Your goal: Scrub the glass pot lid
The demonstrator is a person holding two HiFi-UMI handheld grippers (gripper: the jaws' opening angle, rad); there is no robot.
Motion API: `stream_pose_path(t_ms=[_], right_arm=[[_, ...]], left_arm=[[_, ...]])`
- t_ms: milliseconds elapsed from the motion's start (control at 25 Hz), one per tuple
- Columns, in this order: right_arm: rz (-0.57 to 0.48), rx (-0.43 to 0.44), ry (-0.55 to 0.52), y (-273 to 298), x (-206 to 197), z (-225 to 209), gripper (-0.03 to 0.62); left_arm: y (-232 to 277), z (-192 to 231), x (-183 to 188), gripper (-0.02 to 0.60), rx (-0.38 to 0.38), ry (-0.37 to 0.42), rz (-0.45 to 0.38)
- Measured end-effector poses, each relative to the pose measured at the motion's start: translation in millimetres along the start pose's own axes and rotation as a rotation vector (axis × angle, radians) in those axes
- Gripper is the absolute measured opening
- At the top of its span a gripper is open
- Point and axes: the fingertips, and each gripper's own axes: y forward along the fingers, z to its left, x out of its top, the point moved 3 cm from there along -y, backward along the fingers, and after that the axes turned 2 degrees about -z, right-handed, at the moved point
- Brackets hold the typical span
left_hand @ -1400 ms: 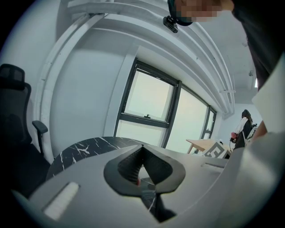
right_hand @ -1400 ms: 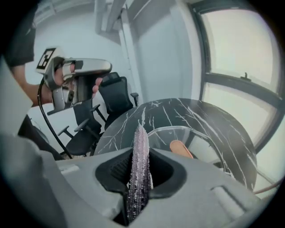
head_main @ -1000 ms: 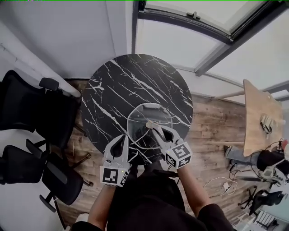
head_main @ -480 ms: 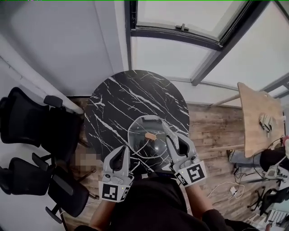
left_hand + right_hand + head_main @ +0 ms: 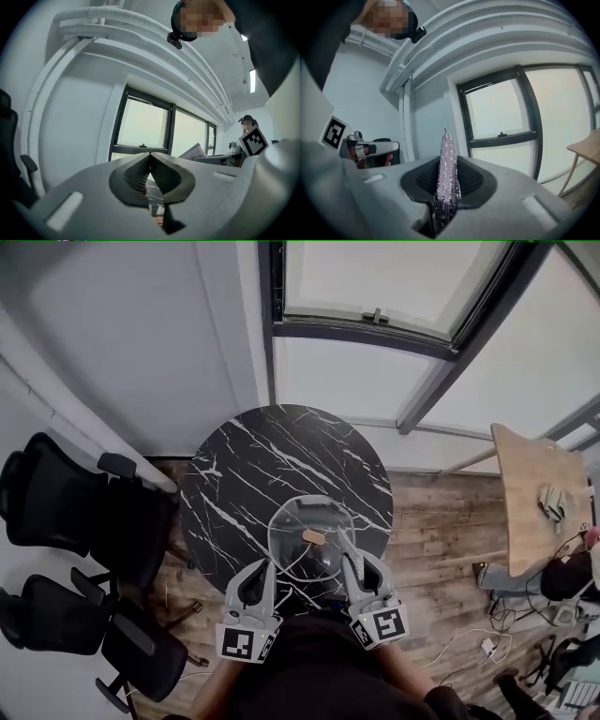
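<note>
The glass pot lid (image 5: 298, 514) lies on the round black marble table (image 5: 262, 456), its wooden knob (image 5: 314, 537) up. My left gripper (image 5: 263, 570) is shut with its tips at the lid's near-left rim, seemingly pinching it; in the left gripper view its jaws (image 5: 150, 157) meet, and the clear rim hardly shows. My right gripper (image 5: 349, 554) reaches over the lid's near-right part, just right of the knob. It is shut on a glittery silver scrubber (image 5: 446, 178), which sticks out past the jaws (image 5: 446, 159).
Black office chairs (image 5: 66, 493) stand left of the table. A wooden desk (image 5: 539, 502) with cables and gear is at the right. Windows (image 5: 375, 277) run along the far wall. The table's near edge is against the person's body.
The right gripper has drawn back with the scrubber from the lid's middle towards its near-right side. The left gripper has stayed at the rim. The head camera has tilted and now takes in more of the room.
</note>
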Motion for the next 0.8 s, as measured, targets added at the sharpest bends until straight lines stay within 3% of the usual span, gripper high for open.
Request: stream_pose_path(t_ms=[800], right_arm=[[0.048,0.0,-0.033,2,-10,0,0.074]], left_arm=[[15,-14,-9,0.003,-0.042,-0.007,0.025]])
